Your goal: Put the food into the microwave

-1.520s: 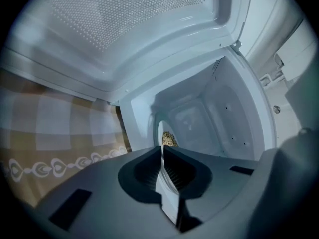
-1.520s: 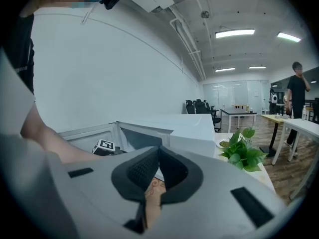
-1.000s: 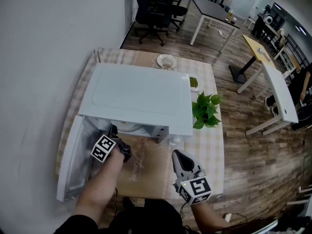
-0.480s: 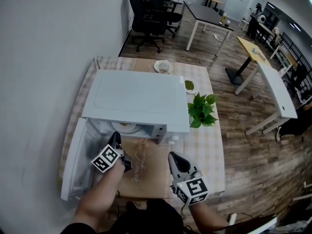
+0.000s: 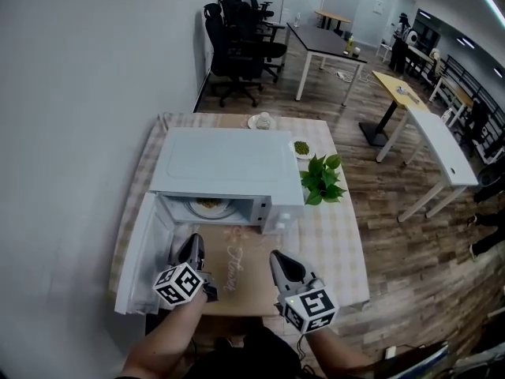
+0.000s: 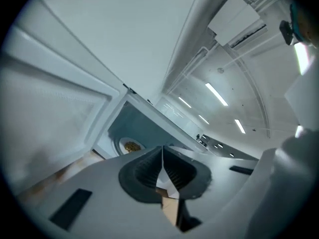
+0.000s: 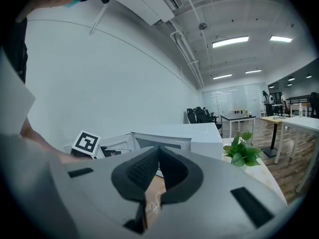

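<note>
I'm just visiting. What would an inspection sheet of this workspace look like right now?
Surface: table with checked cloth, brown mat before the microwave.
Job's things: white microwave, door open to the left; plate of food inside.
Clutter: potted plant, small dish of something green, far plate at the table's back edge.
Grippers: left gripper and right gripper both shut, empty, in front of the microwave.
Cables: nothing seen.
Surroundings: white wall, office chairs, desks, wooden floor.

The microwave is smooth, matt white; the tablecloth checked cloth; the mat brown, paper-like; the floor wood planks.
</note>
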The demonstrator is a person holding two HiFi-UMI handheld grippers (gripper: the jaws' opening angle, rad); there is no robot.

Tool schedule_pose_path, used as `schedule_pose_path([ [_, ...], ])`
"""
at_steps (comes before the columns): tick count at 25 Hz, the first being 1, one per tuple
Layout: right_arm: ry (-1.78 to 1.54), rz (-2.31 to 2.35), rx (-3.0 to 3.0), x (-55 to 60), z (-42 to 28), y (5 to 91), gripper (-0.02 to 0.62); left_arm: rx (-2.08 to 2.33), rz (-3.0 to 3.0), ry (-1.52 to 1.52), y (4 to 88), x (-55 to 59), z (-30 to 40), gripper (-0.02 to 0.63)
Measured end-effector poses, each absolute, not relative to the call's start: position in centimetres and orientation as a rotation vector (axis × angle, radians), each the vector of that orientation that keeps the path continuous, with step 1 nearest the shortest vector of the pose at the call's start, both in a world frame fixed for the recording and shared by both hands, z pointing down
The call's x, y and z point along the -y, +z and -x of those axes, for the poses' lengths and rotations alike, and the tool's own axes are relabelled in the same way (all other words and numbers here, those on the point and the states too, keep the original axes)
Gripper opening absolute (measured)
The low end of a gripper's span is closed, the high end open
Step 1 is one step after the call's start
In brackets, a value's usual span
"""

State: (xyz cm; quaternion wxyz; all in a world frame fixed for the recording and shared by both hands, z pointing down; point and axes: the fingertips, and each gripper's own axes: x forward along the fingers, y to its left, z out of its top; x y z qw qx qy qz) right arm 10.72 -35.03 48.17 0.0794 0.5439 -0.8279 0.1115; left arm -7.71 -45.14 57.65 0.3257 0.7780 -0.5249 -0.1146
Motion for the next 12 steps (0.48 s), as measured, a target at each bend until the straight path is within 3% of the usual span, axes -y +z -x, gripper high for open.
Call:
schedule_pose_path([
  [12, 0.29, -1.71, 2.51, 28.2, -7.9, 46.0, 0.008, 1.261, -2.477, -0.259, 48.5, 33.8, 7.9, 0.008],
])
